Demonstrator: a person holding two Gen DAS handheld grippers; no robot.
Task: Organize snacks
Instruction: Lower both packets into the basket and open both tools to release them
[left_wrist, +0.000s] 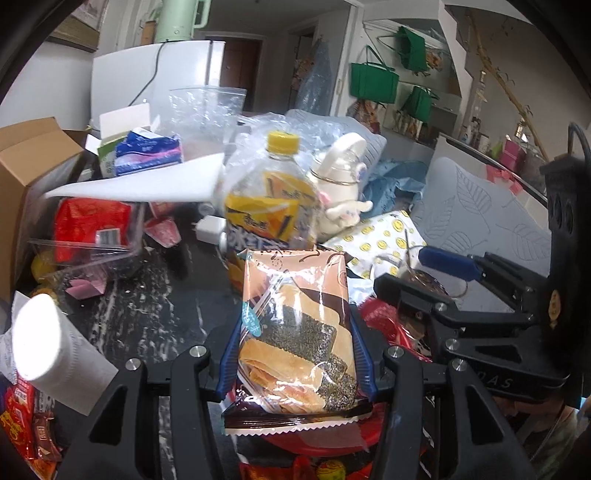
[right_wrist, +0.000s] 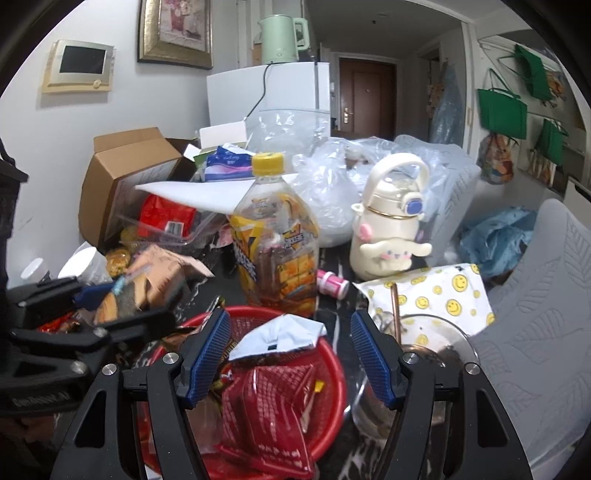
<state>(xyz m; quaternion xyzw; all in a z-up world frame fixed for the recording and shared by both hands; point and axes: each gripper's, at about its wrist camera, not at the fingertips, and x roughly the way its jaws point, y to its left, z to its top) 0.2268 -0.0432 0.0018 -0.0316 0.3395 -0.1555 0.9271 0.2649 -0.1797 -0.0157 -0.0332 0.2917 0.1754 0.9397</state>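
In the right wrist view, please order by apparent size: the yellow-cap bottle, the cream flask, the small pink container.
1. yellow-cap bottle
2. cream flask, though it stands farther back, so the real order is unsure
3. pink container, clearly smallest

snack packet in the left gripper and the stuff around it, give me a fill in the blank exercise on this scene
1. The left gripper is shut on a ____ packet.
2. The right gripper hangs open above a ____ basket.
3. The tea bottle has a ____ cap.
4. The cream flask stands to the ____ of the tea bottle in the right wrist view.

Missing words: seaweed snack; red; yellow; right
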